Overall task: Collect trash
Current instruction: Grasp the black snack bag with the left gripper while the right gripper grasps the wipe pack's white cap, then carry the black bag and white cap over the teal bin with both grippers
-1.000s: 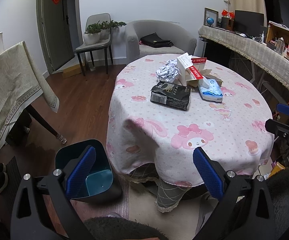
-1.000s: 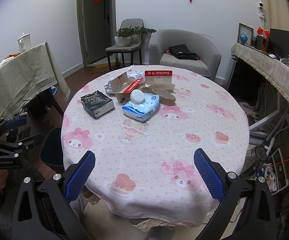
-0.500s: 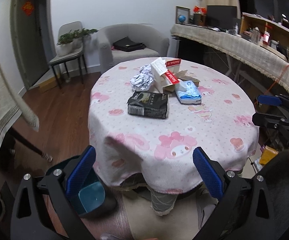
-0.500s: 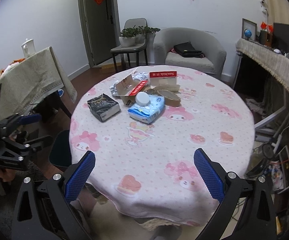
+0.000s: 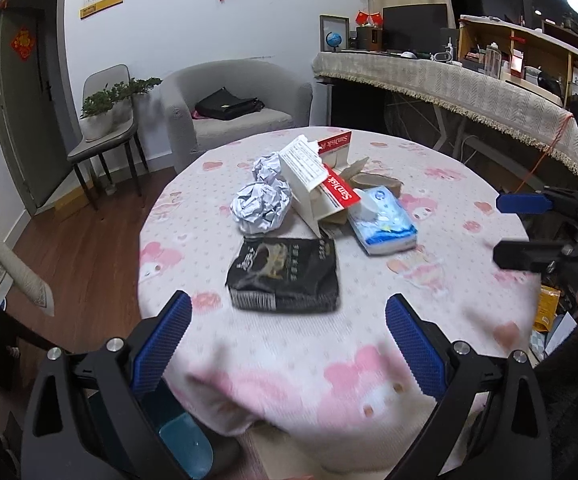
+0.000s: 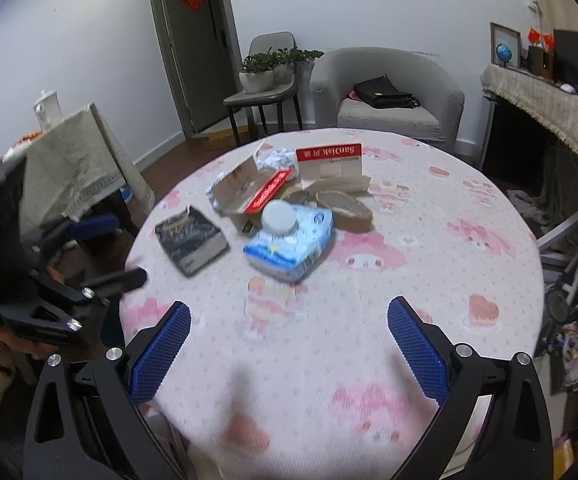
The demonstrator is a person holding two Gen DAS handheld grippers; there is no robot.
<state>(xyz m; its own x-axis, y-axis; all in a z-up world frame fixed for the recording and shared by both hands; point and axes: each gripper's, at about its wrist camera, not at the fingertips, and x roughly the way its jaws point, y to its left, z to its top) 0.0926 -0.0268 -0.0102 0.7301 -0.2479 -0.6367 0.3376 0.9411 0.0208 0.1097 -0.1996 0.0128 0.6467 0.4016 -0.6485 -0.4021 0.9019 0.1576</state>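
Trash is lying clustered mid-table [image 5: 469, 184]: a black pouch [image 5: 285, 274] nearest the left gripper [image 5: 287, 332], with foil balls [image 5: 261, 204], a torn box [image 5: 313, 180] and a tissue pack [image 6: 289, 246] beyond. The right gripper [image 6: 289, 338] is being held over the cloth. Both jaws are being held apart, empty.

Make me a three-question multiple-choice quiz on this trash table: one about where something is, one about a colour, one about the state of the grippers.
1. Where does the white round lid rest?
A. on the blue tissue pack
B. on the floor
C. on the armchair

2. What colour is the flat foil bag nearest the left gripper?
A. yellow
B. black
C. green

3. How do the jaws of the right gripper stand?
A. shut on a box
B. shut on nothing
C. open, holding nothing

Answers: 1 A, the lid sits atop the pack; 2 B, its wrapper is black; 3 C, the pads stand wide apart.
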